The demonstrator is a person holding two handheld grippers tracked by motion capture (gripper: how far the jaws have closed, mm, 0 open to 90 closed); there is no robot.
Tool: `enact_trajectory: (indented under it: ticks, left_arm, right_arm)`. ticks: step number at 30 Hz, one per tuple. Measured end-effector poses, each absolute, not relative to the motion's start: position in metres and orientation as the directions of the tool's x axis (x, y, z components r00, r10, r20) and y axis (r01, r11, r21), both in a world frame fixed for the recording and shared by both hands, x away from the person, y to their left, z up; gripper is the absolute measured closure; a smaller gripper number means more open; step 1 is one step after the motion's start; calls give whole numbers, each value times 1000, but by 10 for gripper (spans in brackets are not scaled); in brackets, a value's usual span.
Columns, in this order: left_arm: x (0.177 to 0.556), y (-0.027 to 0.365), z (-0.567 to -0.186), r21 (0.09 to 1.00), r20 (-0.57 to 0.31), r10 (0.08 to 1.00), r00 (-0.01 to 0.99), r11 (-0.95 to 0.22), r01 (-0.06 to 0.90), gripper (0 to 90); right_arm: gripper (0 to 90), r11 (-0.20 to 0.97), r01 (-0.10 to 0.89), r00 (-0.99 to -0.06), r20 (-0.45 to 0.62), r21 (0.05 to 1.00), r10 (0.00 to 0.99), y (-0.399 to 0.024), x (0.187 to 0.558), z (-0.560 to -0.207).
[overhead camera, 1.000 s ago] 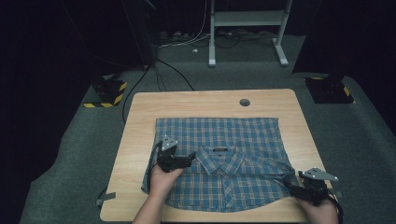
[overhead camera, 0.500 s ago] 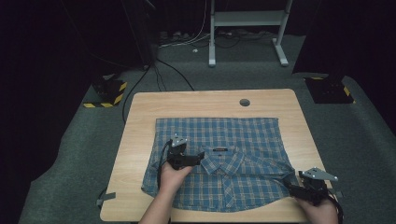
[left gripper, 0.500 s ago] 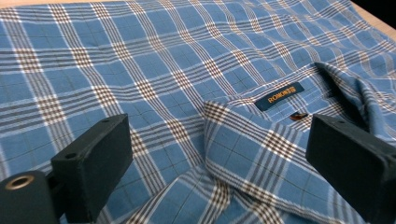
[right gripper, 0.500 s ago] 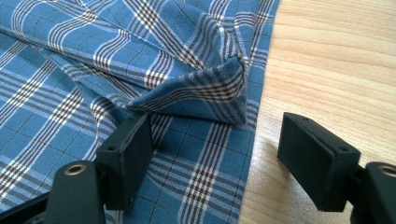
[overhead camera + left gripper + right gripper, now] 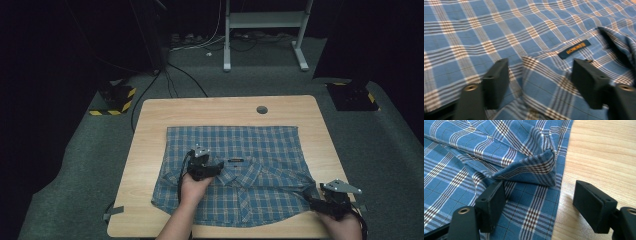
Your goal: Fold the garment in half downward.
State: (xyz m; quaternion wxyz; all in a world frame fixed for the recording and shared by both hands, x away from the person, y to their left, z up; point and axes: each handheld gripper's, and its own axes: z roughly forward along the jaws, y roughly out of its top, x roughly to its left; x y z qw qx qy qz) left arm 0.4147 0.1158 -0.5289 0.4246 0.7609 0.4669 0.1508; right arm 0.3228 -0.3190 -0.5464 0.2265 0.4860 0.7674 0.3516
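A blue plaid shirt (image 5: 250,150) lies spread flat on the wooden table (image 5: 147,150), collar toward the middle. My left gripper (image 5: 219,166) rests on the shirt at the collar, left of a dark label (image 5: 235,161). In the left gripper view its jaws (image 5: 541,75) have just been closing and straddle a collar point (image 5: 544,85) with gaps on both sides; the label (image 5: 574,48) lies just beyond. My right gripper (image 5: 309,197) sits at the shirt's front right edge. It is open (image 5: 540,191), one pad over cloth and one over bare wood, a folded sleeve end (image 5: 534,170) just ahead.
A round cable hole (image 5: 262,109) sits near the table's far edge. Bare wood borders the shirt on the left and right (image 5: 604,152). Behind the table, a white frame's legs (image 5: 227,50), cables and black bases with yellow stripes (image 5: 117,97) stand on the grey floor.
My left hand has slid right across the shirt and lower, reaching the collar beside the label. The right hand and the shirt have stayed where they were.
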Motion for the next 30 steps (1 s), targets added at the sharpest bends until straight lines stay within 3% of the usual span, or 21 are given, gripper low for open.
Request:
enact_trajectory:
  ticks: [15,20,30]
  left_arm:
    - [407,105,-537,775,-82,851,519,-273,570,697]
    - [399,105,-533,803,-80,865,495,-238,546,756]
    - [388,111,-525,831,-126,855,503,-186,525,756]
  right_arm:
    - [252,280,587,-425,-6,760,905,-319,323,-546]
    - [251,280,587,-425,-6,760,905,-319,323,-546]
    - [212,284,573,-415,-27,769,910,-319,320,-546]
